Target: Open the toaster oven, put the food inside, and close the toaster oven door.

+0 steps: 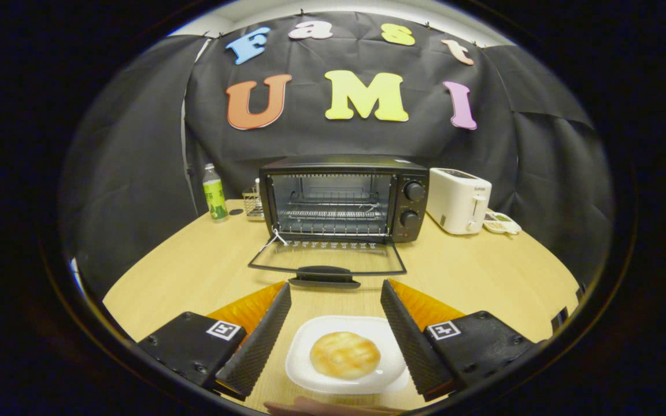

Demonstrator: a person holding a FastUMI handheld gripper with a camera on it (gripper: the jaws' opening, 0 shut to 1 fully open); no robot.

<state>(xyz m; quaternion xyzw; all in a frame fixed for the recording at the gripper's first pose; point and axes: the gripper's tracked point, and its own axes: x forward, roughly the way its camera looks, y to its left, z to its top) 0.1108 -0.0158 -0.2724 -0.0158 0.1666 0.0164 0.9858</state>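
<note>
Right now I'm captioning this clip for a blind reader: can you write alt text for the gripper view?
The open gripper flanks a square white plate holding a round golden bun on a light wooden table. Just beyond stands a black toaster oven with its door folded down; a white toaster stands beside it.

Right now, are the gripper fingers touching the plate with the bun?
Cannot tell. In the gripper view the plate sits between the open fingers of the gripper; its rim meets both, with no plain gap.
</note>
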